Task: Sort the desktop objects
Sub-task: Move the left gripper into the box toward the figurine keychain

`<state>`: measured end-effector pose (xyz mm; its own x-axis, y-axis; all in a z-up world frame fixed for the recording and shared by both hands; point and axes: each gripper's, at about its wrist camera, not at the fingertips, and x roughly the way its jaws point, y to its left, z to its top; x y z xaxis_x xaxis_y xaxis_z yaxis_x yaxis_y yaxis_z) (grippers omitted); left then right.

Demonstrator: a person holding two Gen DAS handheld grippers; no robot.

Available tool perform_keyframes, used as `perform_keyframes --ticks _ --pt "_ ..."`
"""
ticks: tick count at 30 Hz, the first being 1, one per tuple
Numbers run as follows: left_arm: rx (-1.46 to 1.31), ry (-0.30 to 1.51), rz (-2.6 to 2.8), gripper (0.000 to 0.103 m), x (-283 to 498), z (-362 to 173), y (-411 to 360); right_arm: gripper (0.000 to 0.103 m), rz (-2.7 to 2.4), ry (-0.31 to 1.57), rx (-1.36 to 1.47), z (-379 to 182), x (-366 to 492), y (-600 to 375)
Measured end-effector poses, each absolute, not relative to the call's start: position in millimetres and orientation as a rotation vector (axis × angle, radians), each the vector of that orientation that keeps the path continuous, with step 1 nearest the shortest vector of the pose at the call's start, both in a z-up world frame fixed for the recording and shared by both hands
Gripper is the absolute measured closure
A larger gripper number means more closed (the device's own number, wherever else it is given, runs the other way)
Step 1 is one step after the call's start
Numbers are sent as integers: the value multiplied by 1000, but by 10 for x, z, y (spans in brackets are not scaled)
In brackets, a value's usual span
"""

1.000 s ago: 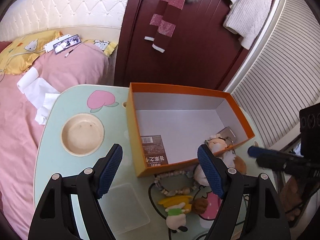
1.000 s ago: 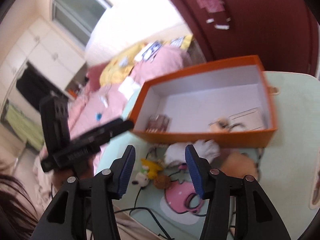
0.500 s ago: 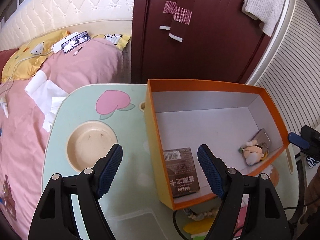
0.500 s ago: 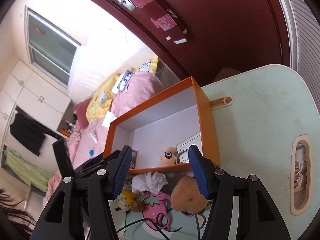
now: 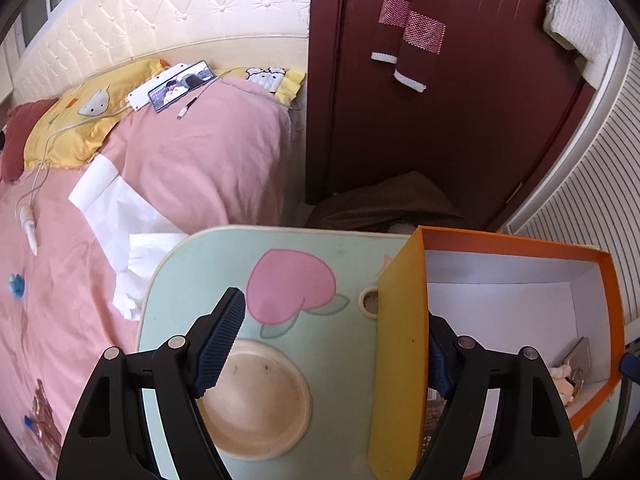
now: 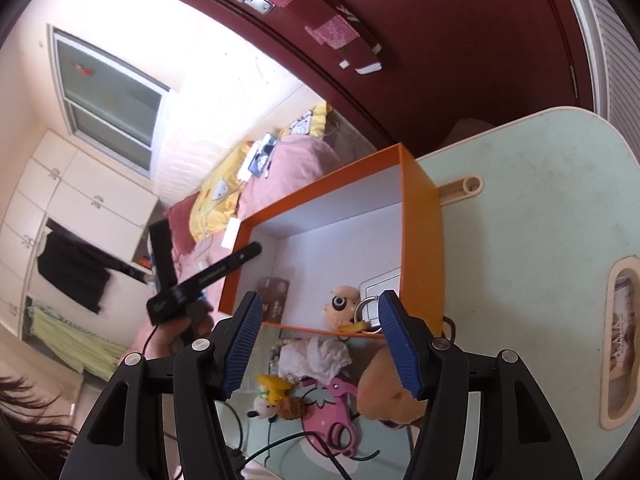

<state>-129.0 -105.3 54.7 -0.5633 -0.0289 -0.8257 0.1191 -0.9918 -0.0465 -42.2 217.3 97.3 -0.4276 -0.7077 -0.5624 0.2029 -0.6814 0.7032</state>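
Left wrist view looks down on the pale green bench (image 5: 352, 248) with its pink peach print, and beyond its far left edge the pink-quilted bed (image 5: 192, 168). On the right half of the bench stands the open orange cardboard box with a white inside (image 5: 400, 360). The left gripper (image 5: 328, 344) straddles the box's near left wall, one finger outside over the round beige recessed dish (image 5: 260, 404) in the bench top, the other inside the box; its jaws are released and press on nothing.

From the right wrist view, the same orange box (image 6: 420, 216) sits ahead, holding a dark brown printed packet (image 6: 274, 296) on the left, a small round-headed cream doll figure (image 6: 342, 308) in the middle and a flat silver metal case (image 6: 380, 284) at the right wall. The right gripper (image 6: 320, 344) hangs just short of the box's near wall, jaws released and empty. Under it on the bench lie a tan plush toy (image 6: 380, 392), a crumpled white tissue (image 6: 316, 356), a pair of pink-handled scissors (image 6: 328, 412) and a little yellow-hatted figurine (image 6: 268, 396), close together. At the left a person's hand (image 6: 176, 332) grips the other tool.
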Motion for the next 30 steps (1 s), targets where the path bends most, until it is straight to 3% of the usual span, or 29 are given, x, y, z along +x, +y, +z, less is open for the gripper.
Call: perform_keyframes --ticks 8,12,18,24,30 --pt "1460 212 -2801 24 -1069 885 -998 42 -2151 -717 1199 1021 -373 2136" --pt "1622 186 -2862 24 -961 1033 -773 34 -2092 -745 1179 1042 -380 2165" --pt "1999 161 -2788 24 -1090 900 -382 33 -2077 -764 1144 1058 -408 2171" --pt "2107 61 -2739 24 -1218 767 -19 33 -2094 -802 1095 1065 -439 2356" --pt "2251 89 -2717 24 -1293 660 271 29 -2044 -981 1020 878 -438 2644"
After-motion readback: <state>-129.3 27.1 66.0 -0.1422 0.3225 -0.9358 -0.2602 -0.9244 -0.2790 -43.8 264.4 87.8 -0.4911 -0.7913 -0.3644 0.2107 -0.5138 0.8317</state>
